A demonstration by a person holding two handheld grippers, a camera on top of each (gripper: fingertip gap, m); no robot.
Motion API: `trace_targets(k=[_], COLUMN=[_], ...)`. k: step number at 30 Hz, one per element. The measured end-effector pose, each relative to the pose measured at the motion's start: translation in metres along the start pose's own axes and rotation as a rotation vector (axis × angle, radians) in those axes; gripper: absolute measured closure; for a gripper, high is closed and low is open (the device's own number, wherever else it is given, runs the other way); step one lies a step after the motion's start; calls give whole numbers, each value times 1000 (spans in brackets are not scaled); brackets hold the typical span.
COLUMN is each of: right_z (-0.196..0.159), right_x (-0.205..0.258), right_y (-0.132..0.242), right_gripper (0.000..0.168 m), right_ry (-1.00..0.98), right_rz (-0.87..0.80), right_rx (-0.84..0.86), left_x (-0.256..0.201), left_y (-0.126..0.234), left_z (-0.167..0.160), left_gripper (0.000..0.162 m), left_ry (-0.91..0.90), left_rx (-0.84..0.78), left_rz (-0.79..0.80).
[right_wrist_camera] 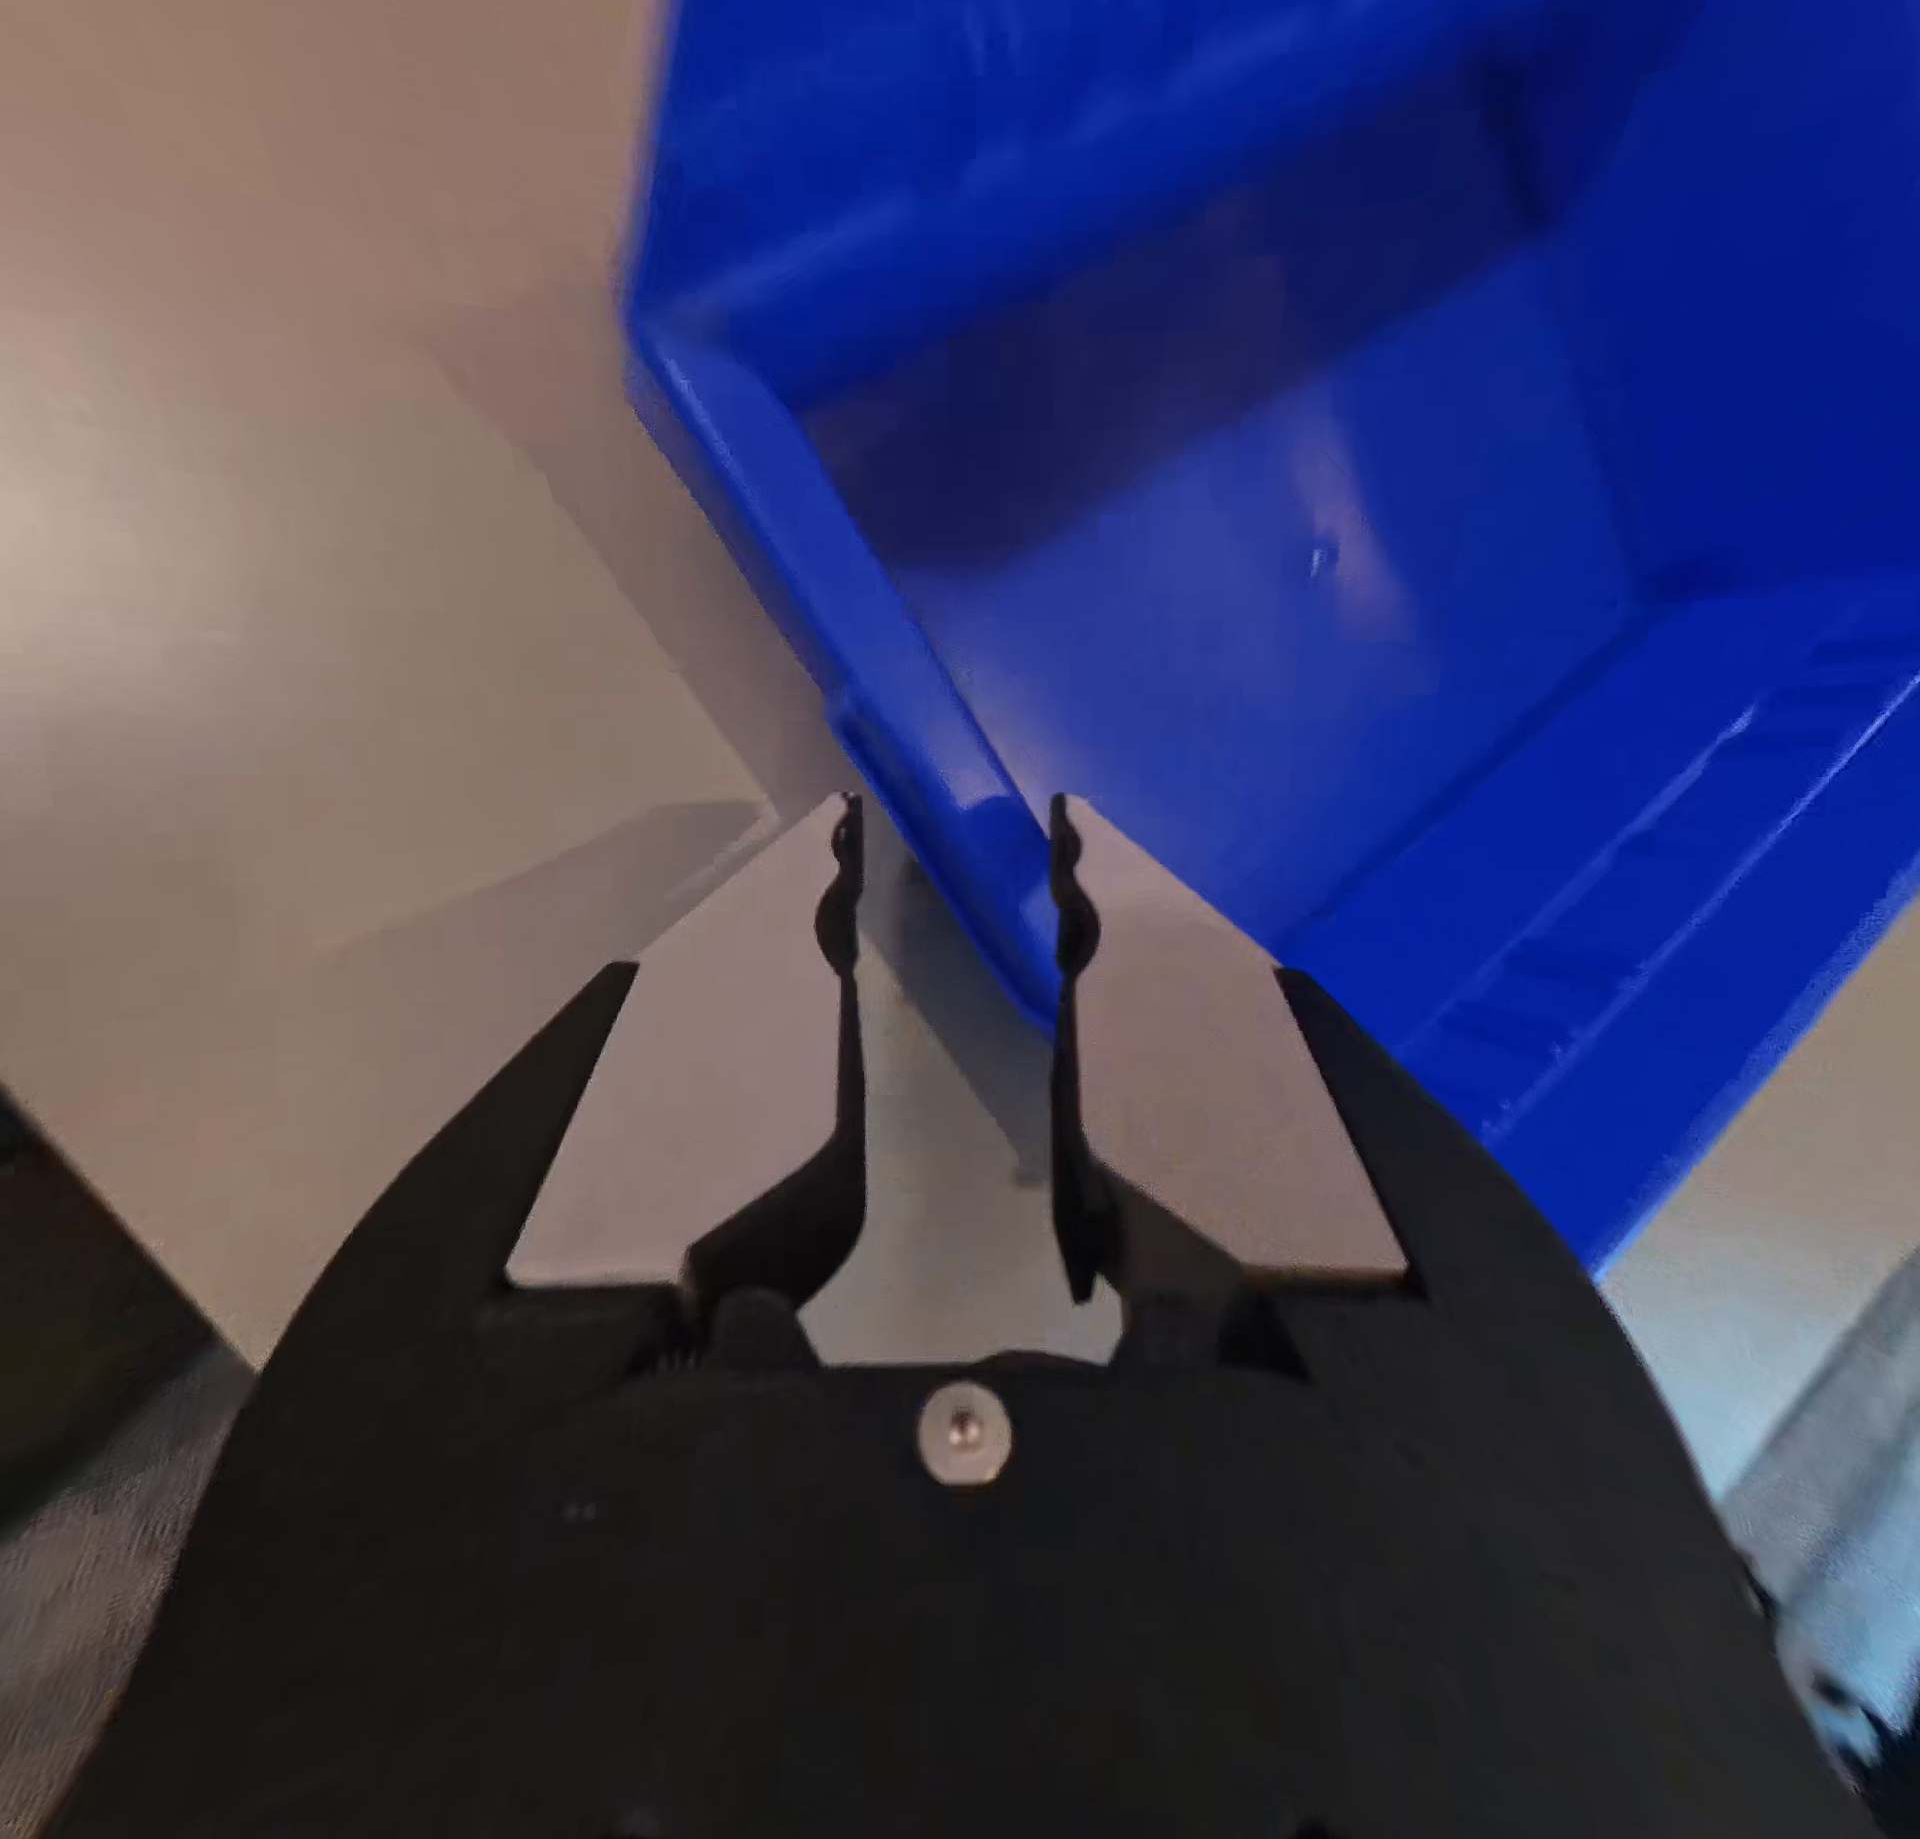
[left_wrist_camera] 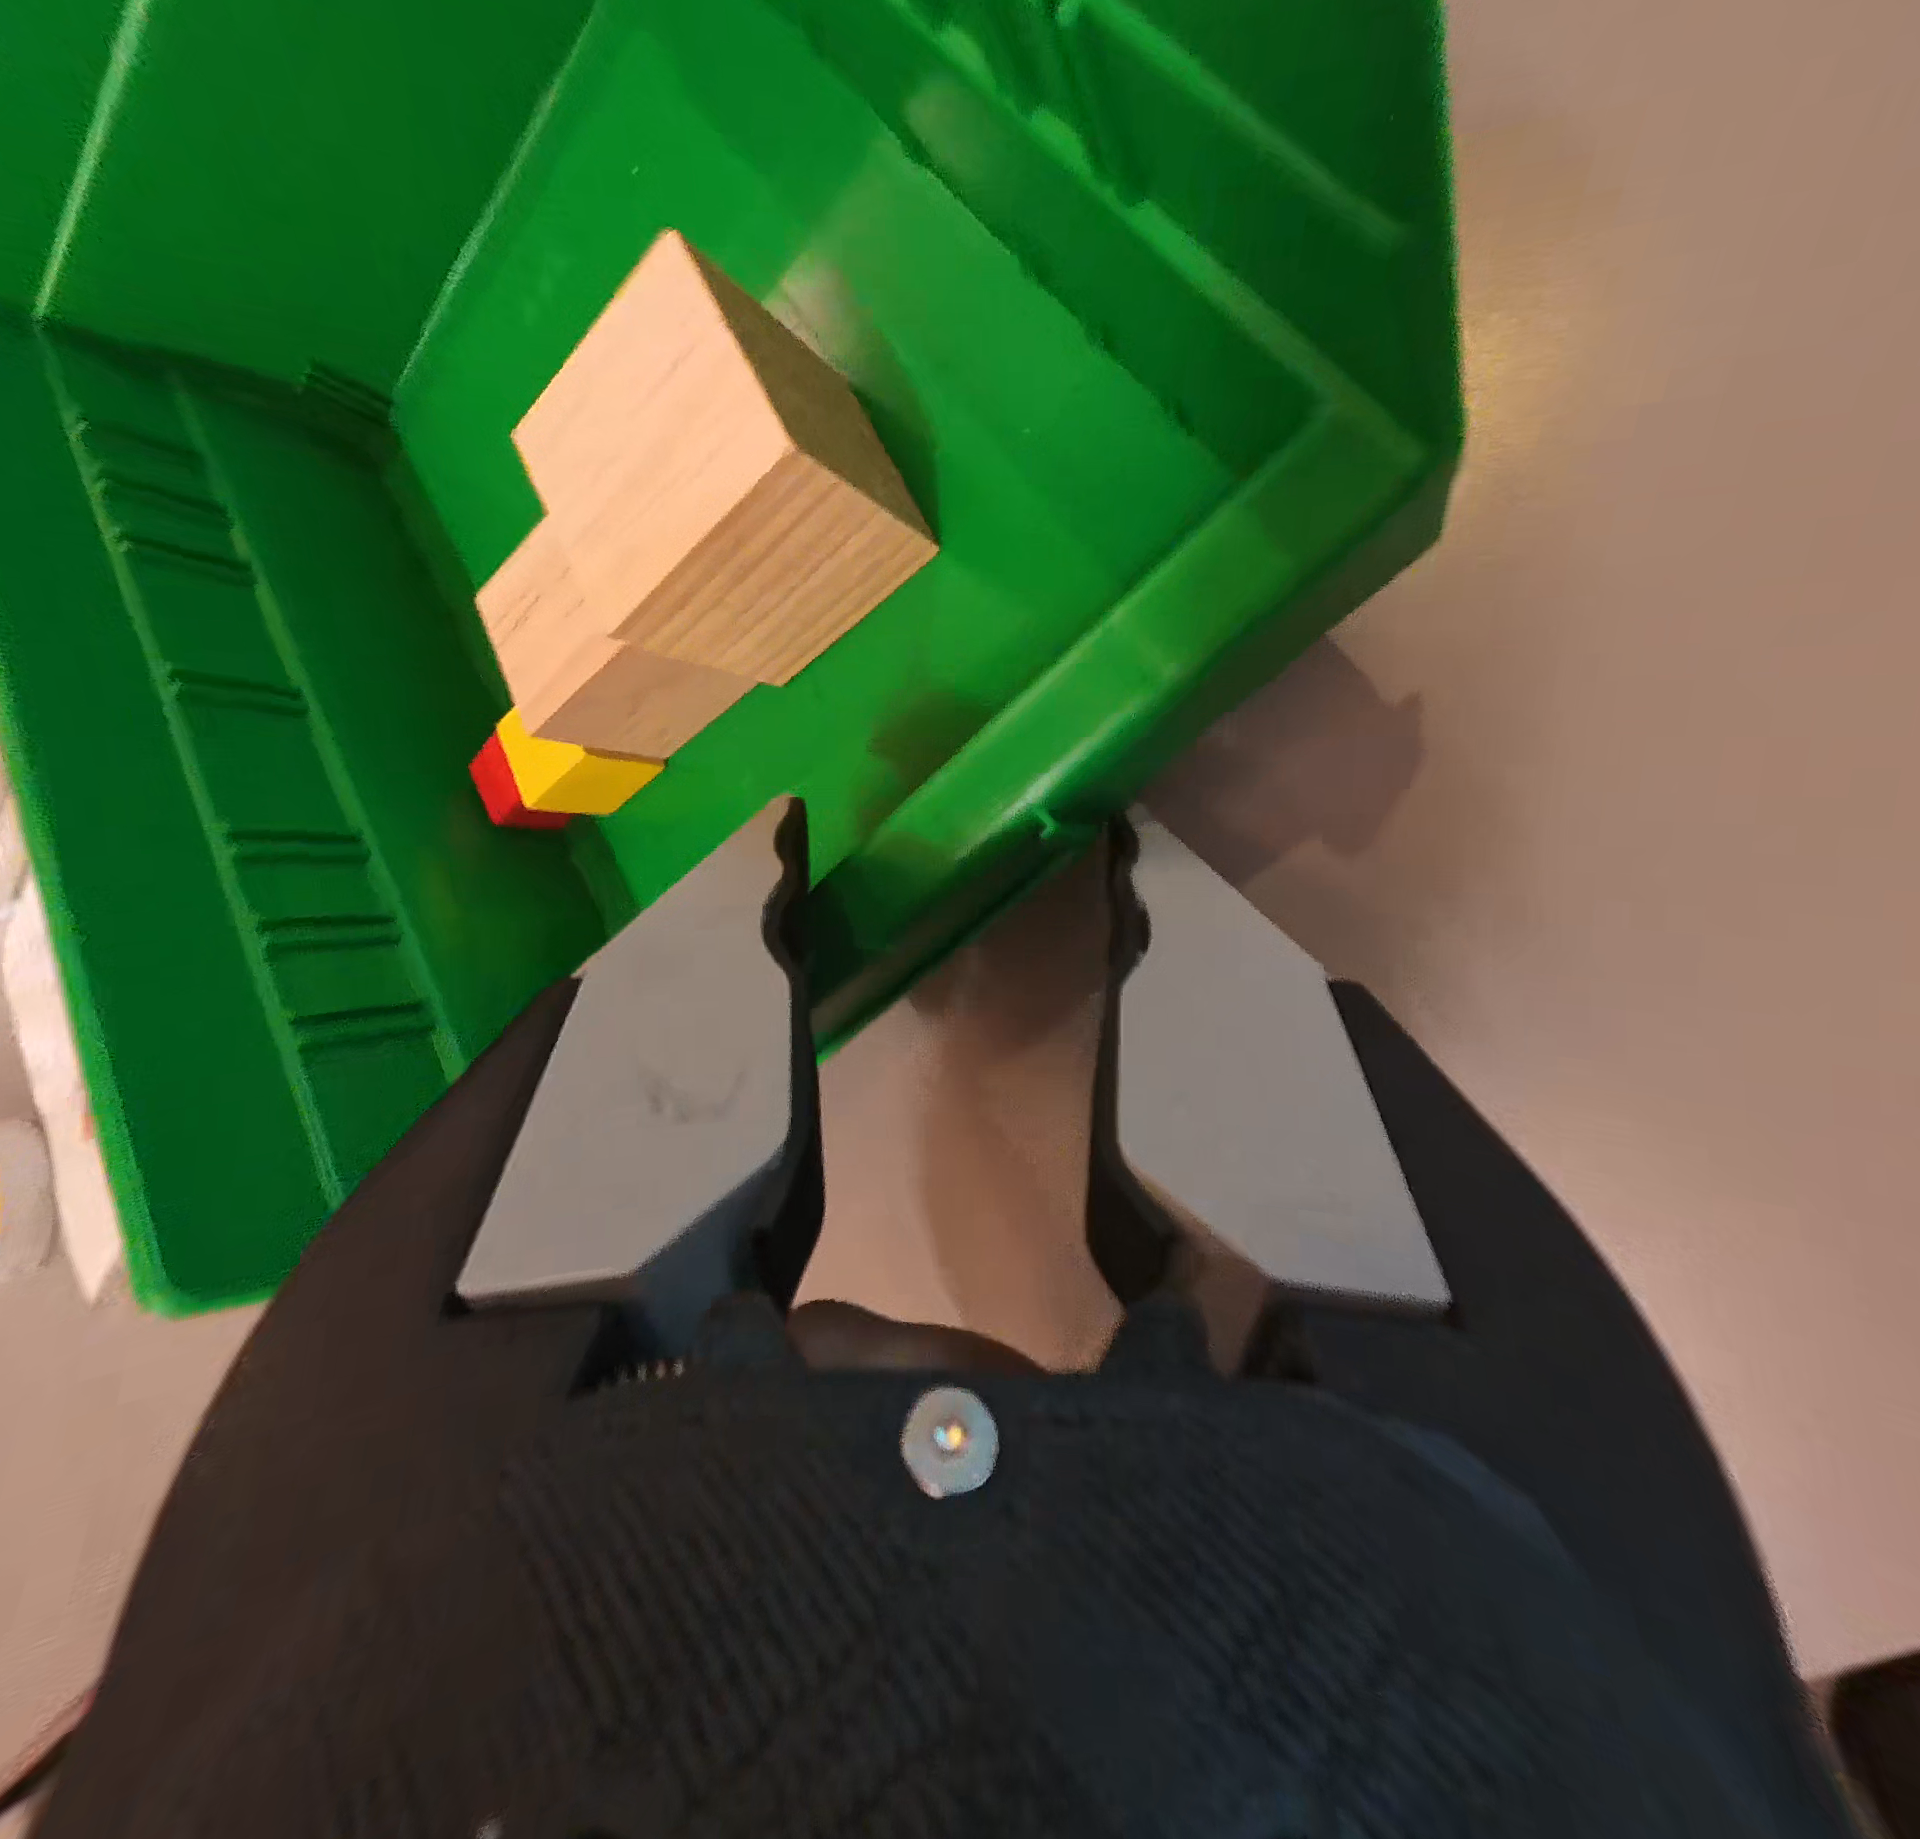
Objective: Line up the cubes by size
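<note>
My left hand-held gripper point(left_wrist_camera: 951, 823): parted, empty, straddling green bin point(left_wrist_camera: 1195, 646) rim. My right hand-held gripper point(right_wrist_camera: 954, 802): parted, empty, at blue bin point(right_wrist_camera: 831, 563) rim.

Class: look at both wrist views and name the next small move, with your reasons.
Probably none is needed beyond drawing the open left gripper back from the green bin: inside it, the big wooden cube, smaller wooden cube, yellow cube and red cube already touch in size order.

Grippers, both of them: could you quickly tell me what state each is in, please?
Left claw: open, holding nothing, at the green bin's rim.
Right claw: open, holding nothing, at the blue bin's rim.
</note>
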State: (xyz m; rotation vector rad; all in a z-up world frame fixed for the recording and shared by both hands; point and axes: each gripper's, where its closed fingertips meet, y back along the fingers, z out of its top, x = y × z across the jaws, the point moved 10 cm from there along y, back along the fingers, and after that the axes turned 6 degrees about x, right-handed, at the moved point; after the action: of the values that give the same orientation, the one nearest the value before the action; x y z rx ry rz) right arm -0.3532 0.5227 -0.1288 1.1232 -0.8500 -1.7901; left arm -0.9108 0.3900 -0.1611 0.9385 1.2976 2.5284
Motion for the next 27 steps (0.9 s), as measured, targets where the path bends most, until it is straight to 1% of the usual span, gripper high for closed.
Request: trace_targets(k=[2,4,7,9,11,13,15,16,18,20,21,22,23,24,25,26,27], right_z=[21,51,108,145,179,208,231,238,245,244,241,239,238,237,237,236,236], right_x=[8,14,21,27,35,41,42,41,40,43,46,51,55,58,58,57,56], right_y=[18,33,42,34,17,-5,-27,-36,-49,-65,-76,-86,-93,-96,-95,-92,-88], right_gripper=[138,138,137,132,129,129,130,134,147,150,150,150,149,147,145,145,145], right_ry=[-14,-39,-120,-172,-188,-172,-136,-119,-100,-107,-128,-147,-150,-145,-141,-136,-134], right_rz=[-34,-69,-77,-27,19,10,-25,-64,-139,-114,-73,-18,50,94,97,81,66], right_rx=[-150,-302,-555,-692,-779,-808,-779,-771,-822,-859,-850,-827,-786,-751,-747,-767,-792], left_x=[1,3,1,-1,-3,2,11,15,16,11,8,7,9,12,16,21,25], left_y=[9,18,35,48,53,48,41,38,33,23,17,10,4,-1,-4,-5,-4], left_z=[-3,-1,11,24,36,45,56,61,73,83,85,86,86,84,81,77,73], left_gripper=[107,105,110,114,119,119,119,119,119,121,135,144,148,145,134,128,129], left_ry=[77,127,101,91,100,119,154,148,114,103,88,67,46,32,27,34,47], left_rx=[-72,-126,-175,-249,-310,-328,-308,-295,-305,-334,-334,-318,-286,-249,-216,-192,-180], left_rz=[-21,-41,-29,-4,-9,-2,49,101,165,146,148,169,199,227,239,247,264])
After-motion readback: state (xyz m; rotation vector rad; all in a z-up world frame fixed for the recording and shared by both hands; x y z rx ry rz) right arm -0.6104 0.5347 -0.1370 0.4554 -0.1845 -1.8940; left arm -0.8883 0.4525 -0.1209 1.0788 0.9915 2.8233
